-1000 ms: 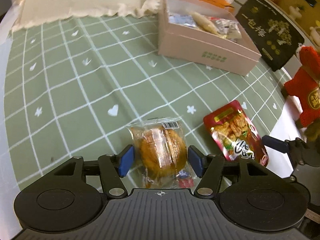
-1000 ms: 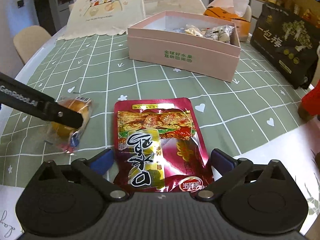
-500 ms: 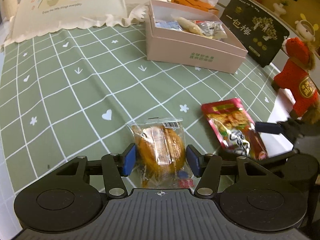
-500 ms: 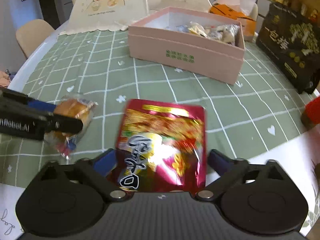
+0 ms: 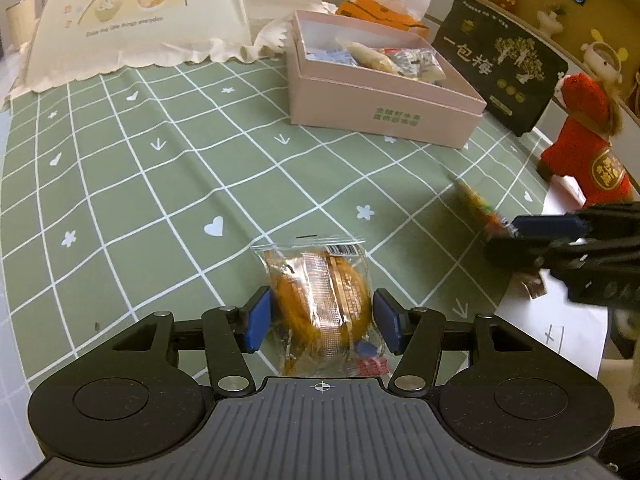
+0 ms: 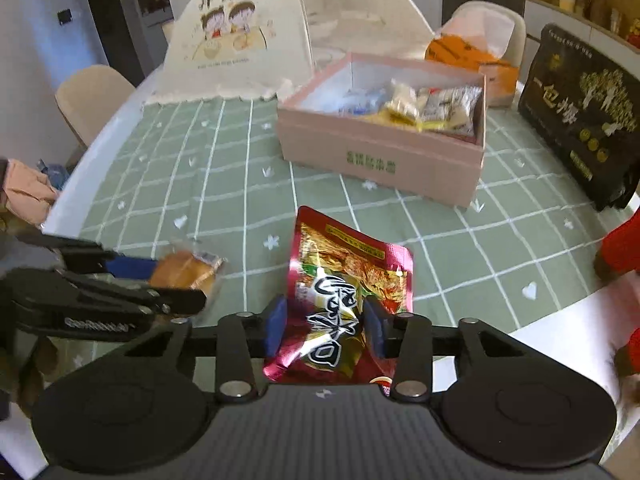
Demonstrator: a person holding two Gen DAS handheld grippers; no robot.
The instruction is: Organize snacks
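1. The red snack pouch (image 6: 344, 300) is crumpled between the right claw (image 6: 326, 326), whose jaws are closing, pads pressing it, so it can be carried.
2. The wrapped bun (image 5: 320, 296) lies on the counter (image 5: 160, 184) between the spread left claw (image 5: 322, 318); whether the pads touch the wrapper I cannot tell.
3. Beyond, the open pink box (image 6: 380, 152) already holds snacks, likely the destination for both.
4. A black bag (image 6: 580, 112) and a red plush toy (image 5: 584, 148) stand aside, out of the path.

Soft indoor light, perhaps motion-blurred edges
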